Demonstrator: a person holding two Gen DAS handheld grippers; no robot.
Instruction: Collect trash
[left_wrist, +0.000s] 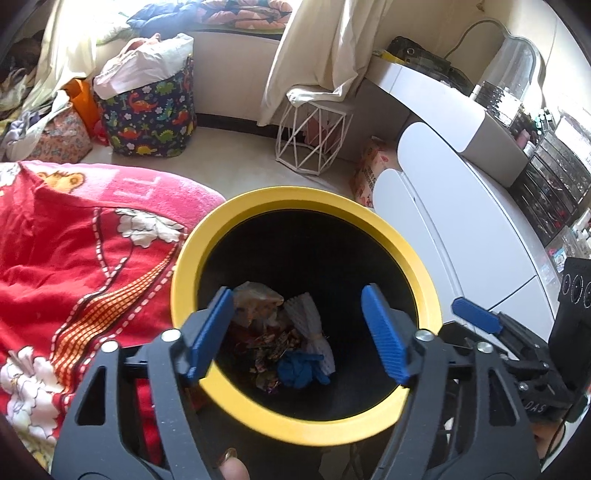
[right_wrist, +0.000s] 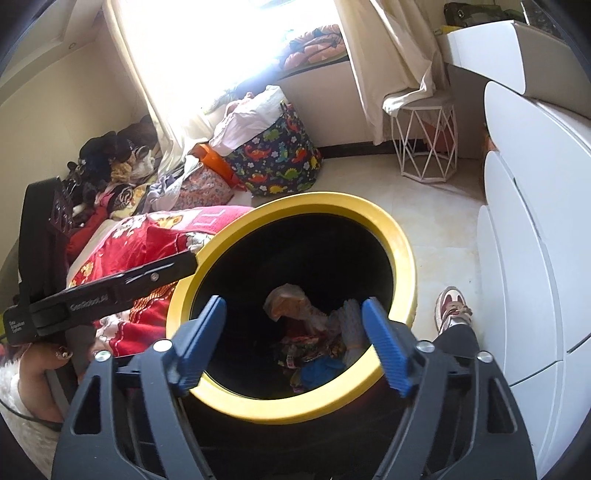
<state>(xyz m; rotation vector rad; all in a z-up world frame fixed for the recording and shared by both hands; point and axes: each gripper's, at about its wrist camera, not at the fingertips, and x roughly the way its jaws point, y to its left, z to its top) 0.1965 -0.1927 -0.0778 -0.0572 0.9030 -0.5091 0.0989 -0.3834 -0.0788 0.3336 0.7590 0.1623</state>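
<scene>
Both claws are held released over the yellow-rimmed bin (left_wrist: 236, 406) — left gripper (left_wrist: 297, 334); right gripper (right_wrist: 293, 341); nothing is grasped; trash (left_wrist: 291, 365) lies inside the bin.

Yellow-rimmed black bin (left_wrist: 236, 391), red floral blanket (left_wrist: 74, 266), dinosaur-print navy bag (left_wrist: 147, 122).

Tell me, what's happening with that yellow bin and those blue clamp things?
A person is tidying up trash with a handheld claw in each hand. Both the left claw and the right claw hang open and empty over the bin. Inside lie wrappers, white foam netting and a blue glove. The bin stands on the floor beside a red blanket.
</scene>
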